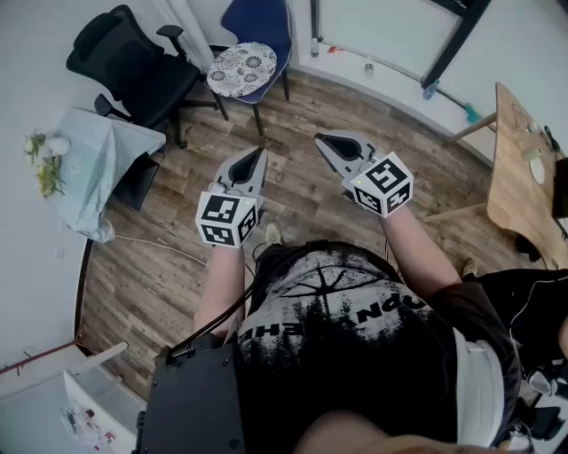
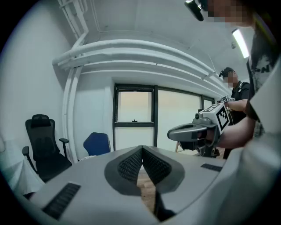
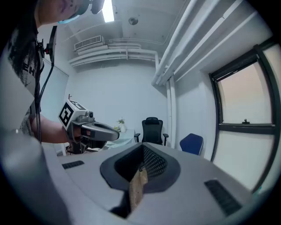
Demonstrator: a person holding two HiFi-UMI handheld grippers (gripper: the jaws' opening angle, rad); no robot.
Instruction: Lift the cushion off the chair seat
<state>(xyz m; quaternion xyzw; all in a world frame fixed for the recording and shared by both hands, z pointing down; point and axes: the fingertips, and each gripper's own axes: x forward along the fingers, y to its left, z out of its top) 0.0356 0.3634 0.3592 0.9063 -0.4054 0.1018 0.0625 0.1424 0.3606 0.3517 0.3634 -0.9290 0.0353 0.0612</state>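
**Cushion on the seat, both grippers empty**

Right of the black office chair [image 1: 133, 64], the patterned cushion [image 1: 241, 68] lies on the seat of the blue chair [image 1: 264, 21]. The left gripper [image 1: 259, 155] and right gripper [image 1: 320, 141] hover well apart from it, jaws together on nothing.

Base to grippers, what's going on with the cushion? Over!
Left gripper and right gripper: jaws shut, empty. Cushion on blue chair seat, untouched, grippers well short of it. Black office chair beside it. Over.

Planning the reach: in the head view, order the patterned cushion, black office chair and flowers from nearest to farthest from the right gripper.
1. Patterned cushion, on the blue chair ahead-left.
2. Black office chair, farther left.
3. Flowers, far left.
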